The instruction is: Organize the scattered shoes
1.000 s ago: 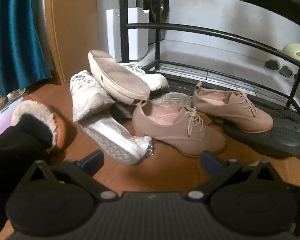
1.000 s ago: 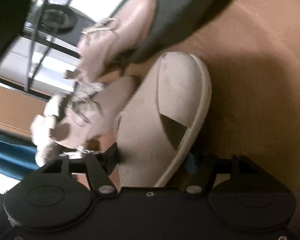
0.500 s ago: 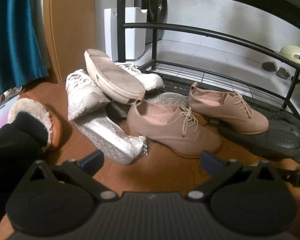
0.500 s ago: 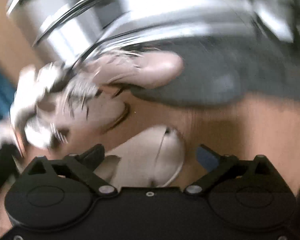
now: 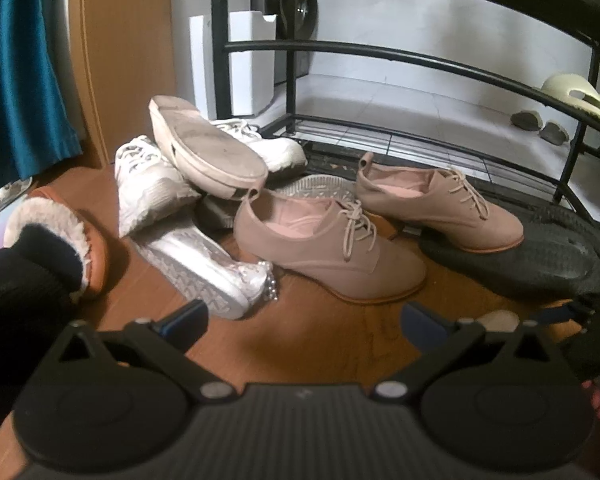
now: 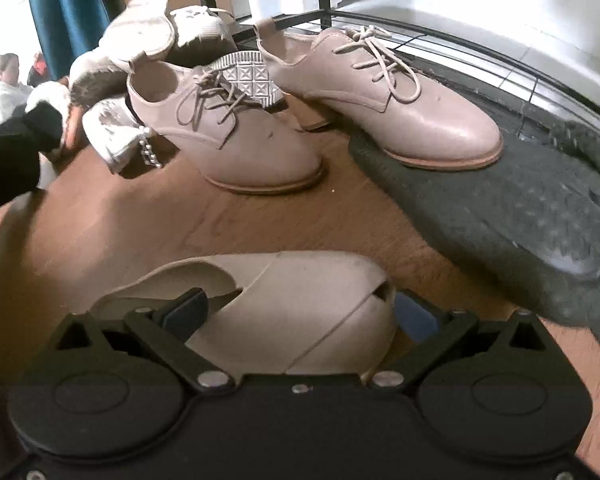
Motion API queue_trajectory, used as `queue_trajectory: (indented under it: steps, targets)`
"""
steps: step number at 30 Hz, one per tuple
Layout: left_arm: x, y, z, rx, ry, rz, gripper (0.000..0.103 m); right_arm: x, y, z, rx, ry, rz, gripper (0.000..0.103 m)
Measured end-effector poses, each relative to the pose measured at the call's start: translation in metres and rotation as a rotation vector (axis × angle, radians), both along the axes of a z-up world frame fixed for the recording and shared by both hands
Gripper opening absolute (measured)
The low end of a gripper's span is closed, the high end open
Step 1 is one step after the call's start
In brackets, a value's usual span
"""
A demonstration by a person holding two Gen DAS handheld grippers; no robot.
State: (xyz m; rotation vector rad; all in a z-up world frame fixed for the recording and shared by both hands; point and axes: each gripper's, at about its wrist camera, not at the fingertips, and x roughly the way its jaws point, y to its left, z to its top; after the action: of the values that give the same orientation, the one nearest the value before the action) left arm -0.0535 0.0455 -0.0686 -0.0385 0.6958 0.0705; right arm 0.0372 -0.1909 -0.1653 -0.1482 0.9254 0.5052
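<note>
i see the black metal shoe rack filling the back of the left view, its lowest wire shelf just behind the pile, with a pale slipper on a bar at the right. below it the wooden floor carries everything. a dark grey mat lies to the right, and the far tan lace-up shoe rests its toe on the mat's edge. the near tan lace-up shoe stands upright just beside it on bare floor. behind these, a beige slipper lies sole-up, leaning on two white sneakers, and a silver shoe lies on its side with its patterned sole showing, beads at its toe. at the far left a fur-lined brown slipper holds a foot in a black sock.

closest to my right gripper a cream slipper sits on the floor, its upper lying between my spread fingers; i cannot tell whether they touch it. my left gripper hangs low over bare floor in front of the near tan shoe, fingers spread wide with nothing between them.
</note>
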Motion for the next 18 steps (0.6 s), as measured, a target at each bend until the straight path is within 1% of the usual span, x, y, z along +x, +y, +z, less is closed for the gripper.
queue_trajectory:
  steps: [1,4,7,9,10,12,14,15,16,18]
  targets:
    - [0.0,0.0,0.0,-0.003,0.0,0.0,0.103,0.002,0.001,-0.001,-0.003,0.011,0.001,0.096]
    - [0.0,0.001,0.002,-0.004,-0.007,0.003,0.103,0.01,0.004,0.0,-0.019,0.054,-0.057,0.089]
    - [0.0,0.001,0.003,-0.004,-0.01,0.003,0.103,0.014,0.007,0.003,-0.035,0.082,-0.102,0.084]
    - [0.0,0.002,0.003,-0.006,-0.008,0.005,0.103,0.014,0.01,0.005,-0.042,0.11,-0.17,0.08]
    - [0.0,0.002,0.003,-0.006,-0.009,0.007,0.103,0.012,0.01,0.006,-0.027,0.142,-0.271,0.078]
    - [0.0,0.003,0.005,-0.01,-0.013,0.011,0.103,0.009,0.007,0.006,0.007,0.176,-0.364,0.075]
    - [-0.001,0.004,0.006,-0.012,-0.018,0.012,0.103,0.004,-0.002,0.004,0.105,0.267,-0.525,0.072]
    - [-0.001,0.004,0.006,-0.013,-0.02,0.011,0.103,0.002,-0.007,0.002,0.154,0.309,-0.584,0.071]
    - [-0.001,0.004,0.007,-0.014,-0.022,0.009,0.103,0.0,-0.011,0.0,0.188,0.333,-0.615,0.07]
    - [-0.002,0.005,0.008,-0.016,-0.023,0.008,0.103,-0.002,-0.012,0.001,0.199,0.339,-0.591,0.07]
